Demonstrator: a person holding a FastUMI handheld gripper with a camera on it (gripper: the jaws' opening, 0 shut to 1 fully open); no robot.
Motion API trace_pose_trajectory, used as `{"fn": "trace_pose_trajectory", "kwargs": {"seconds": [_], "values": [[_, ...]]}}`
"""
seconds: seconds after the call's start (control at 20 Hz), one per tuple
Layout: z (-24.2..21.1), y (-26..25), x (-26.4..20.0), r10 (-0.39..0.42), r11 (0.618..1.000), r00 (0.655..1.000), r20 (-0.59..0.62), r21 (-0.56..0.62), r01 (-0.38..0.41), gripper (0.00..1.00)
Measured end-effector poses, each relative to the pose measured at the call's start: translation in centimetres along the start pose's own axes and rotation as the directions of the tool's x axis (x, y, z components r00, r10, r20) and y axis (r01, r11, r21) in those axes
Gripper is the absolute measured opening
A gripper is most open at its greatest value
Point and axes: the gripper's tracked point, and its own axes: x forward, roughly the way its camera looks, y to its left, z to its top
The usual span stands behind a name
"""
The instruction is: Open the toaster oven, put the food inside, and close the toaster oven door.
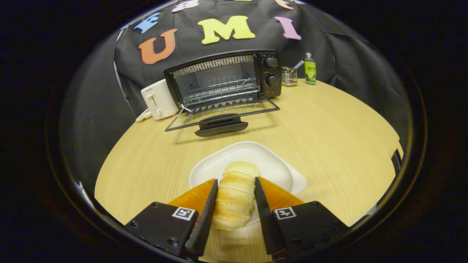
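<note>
A pale ridged bread roll (236,199) lies lengthwise between my fingers, over the near part of a white plate (270,160). My gripper (236,179) is shut on the roll, one finger pressed against each long side. Beyond the plate, at the back of the wooden table (329,131), stands the black toaster oven (223,78). Its glass door (219,115) is folded down flat towards me, with the dark handle (221,125) at the front. The wire rack (219,91) inside is bare. I cannot tell whether the roll rests on the plate or hangs just above it.
A white pop-up toaster (159,99) stands against the oven's left side. To the oven's right are a small metal mesh holder (289,76) and a green-labelled bottle (310,68). Bare tabletop lies between the plate and the open door.
</note>
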Motion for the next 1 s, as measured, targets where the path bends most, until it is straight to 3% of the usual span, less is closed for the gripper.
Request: {"fn": "trace_pose_trajectory", "kwargs": {"seconds": [0.25,0.35,0.5,0.85,1.0], "values": [[1.7,0.7,-0.5,0.074,0.988,0.997,0.030,0.132,-0.078,0.44],[3.5,2.0,-1.2,0.144,0.976,0.987,0.077,0.156,-0.154,0.43],[6.5,2.7,-0.9,0.187,0.955,0.975,0.117,0.209,-0.209,0.42],[14.9,4.3,2.4,0.230,0.884,0.951,0.208,0.365,-0.293,0.42],[18.3,4.8,5.5,0.214,0.861,0.950,0.227,0.415,-0.293,0.42]]}}
